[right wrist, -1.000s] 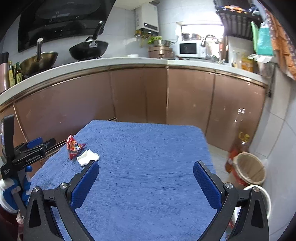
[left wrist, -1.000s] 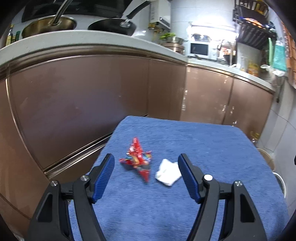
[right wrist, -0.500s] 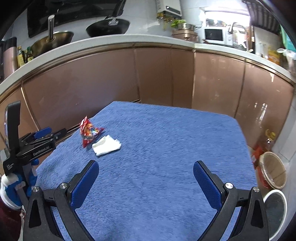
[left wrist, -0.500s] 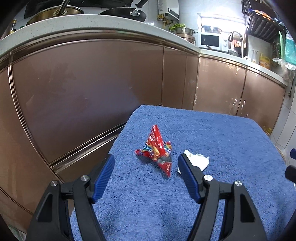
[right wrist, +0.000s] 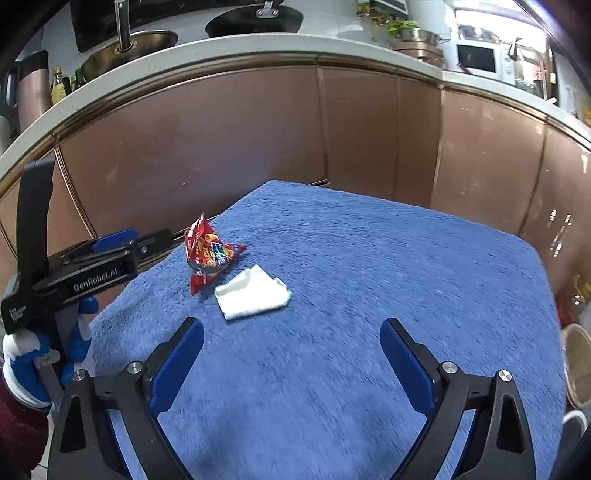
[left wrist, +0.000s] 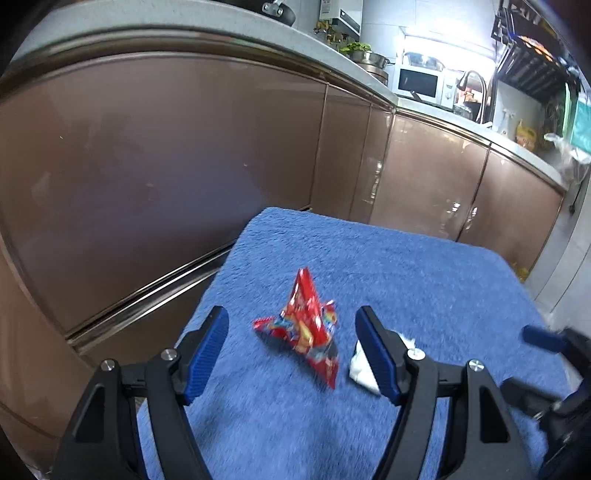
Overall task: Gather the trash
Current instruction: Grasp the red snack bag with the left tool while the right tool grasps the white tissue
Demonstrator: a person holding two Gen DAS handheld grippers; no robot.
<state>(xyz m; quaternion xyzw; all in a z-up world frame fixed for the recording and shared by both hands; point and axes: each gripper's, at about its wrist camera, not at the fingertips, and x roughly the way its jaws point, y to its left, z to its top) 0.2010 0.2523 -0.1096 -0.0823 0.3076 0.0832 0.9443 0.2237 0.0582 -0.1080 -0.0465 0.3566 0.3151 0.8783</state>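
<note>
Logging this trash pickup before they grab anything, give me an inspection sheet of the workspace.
Surface: blue towel covering the table.
Job's things: red snack wrapper and white tissue, close side by side near the towel's left edge.
Clutter: nothing seen.
Grippers: left claw open, framing the wrapper, not touching; right claw open, just been closing slightly, nothing between.
Cables: nothing seen.
Surroundings: brown cabinets, microwave, bin beside the table.

This is a home kitchen: a curved run of glossy copper-brown cabinets (right wrist: 229,140) stands under a pale worktop (right wrist: 229,46), with a black wok (right wrist: 255,20) and a brass-coloured pan (right wrist: 129,48) on the hob. Farther along sit a white microwave (left wrist: 421,85), a tap (left wrist: 476,88) and a loaded dish rack (left wrist: 532,70).
</note>
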